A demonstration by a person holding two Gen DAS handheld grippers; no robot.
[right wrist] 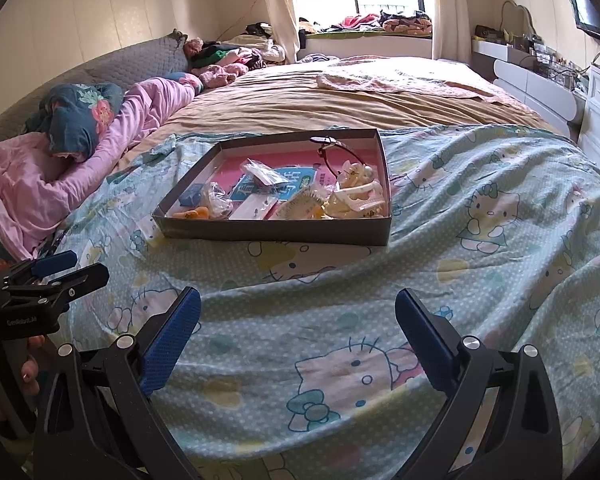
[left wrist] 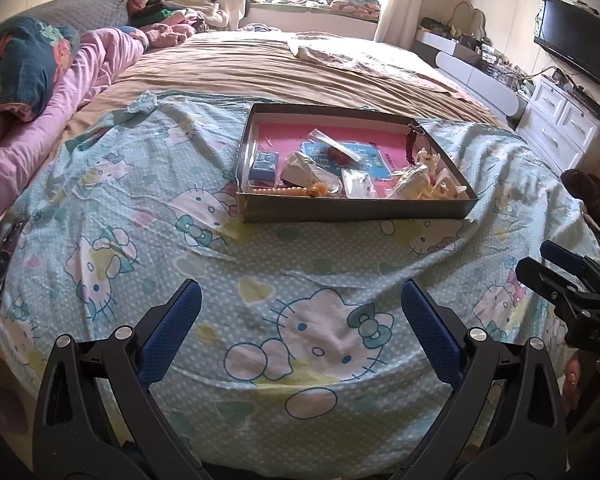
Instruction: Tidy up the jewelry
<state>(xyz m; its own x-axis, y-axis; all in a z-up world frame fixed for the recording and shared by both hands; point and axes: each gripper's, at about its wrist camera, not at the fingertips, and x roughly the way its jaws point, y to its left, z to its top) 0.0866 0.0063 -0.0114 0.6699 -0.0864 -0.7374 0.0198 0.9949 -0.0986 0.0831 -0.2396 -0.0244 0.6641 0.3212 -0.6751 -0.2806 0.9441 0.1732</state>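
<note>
Grey cardboard shallow box, jewelry heaped along its near edge, on cartoon-print bedsheet.
Left gripper and right gripper both released, empty, hovering short of it, seemingly ready to sort.

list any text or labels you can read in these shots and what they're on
"DAS": on the body of the right gripper, seen from the left wrist.
"GenRobot.AI", small and only roughly legible: on the body of the left gripper, seen from the right wrist.
Large white characters on the blue card in the box: partly covered, not readable.
Print on the small packets: too small.
</note>
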